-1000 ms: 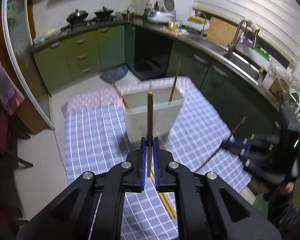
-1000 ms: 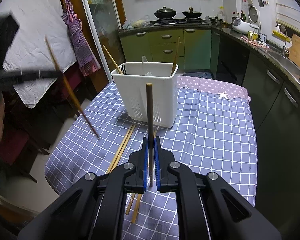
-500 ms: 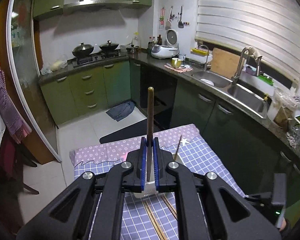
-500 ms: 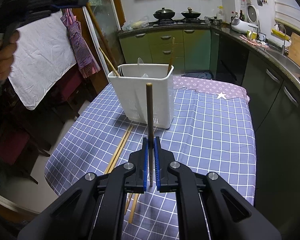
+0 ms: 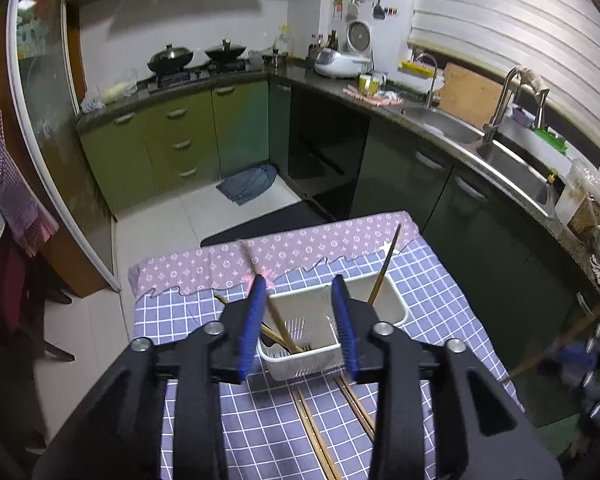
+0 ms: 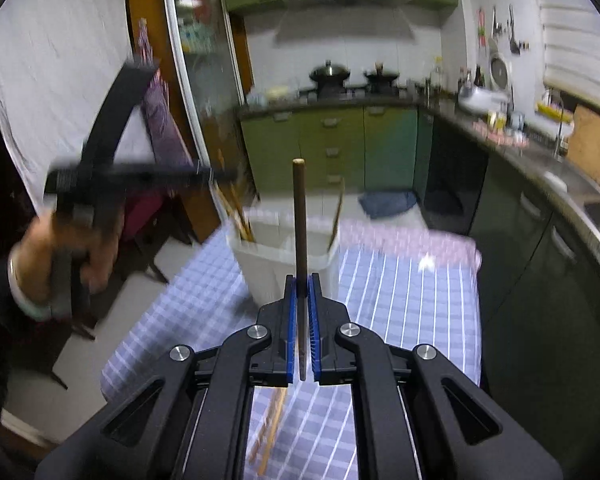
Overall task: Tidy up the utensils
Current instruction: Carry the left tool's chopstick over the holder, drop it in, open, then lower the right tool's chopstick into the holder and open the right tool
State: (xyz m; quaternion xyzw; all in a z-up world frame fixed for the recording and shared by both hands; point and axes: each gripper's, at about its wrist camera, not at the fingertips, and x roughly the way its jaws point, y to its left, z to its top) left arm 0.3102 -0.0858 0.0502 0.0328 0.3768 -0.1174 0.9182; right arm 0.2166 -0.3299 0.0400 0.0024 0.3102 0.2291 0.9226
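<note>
In the left wrist view my left gripper (image 5: 298, 282) hangs over the white utensil basket (image 5: 384, 314), and its jaws are opening. A brown chopstick (image 5: 278, 320) slants loose between them, its lower end down in the basket's left compartment. Another chopstick (image 5: 386, 268) leans in the right compartment. My right gripper (image 6: 301, 280) is shut on a dark brown chopstick (image 6: 299, 216) that stands upright, in front of the basket (image 6: 260, 264) and above the table. Seen from the right wrist, the left gripper (image 6: 216, 174) sits over the basket's left side, held by a hand (image 6: 60, 248).
Loose chopsticks (image 5: 312, 428) lie on the blue checked tablecloth (image 5: 440, 312) in front of the basket. Green cabinets (image 5: 172, 148) and a counter with a sink (image 5: 512, 160) ring the table. A cloth (image 5: 248, 180) lies on the floor.
The left gripper has come over the basket and opened, letting its chopstick drop into the left compartment. The right gripper has risen with its chopstick still clamped.
</note>
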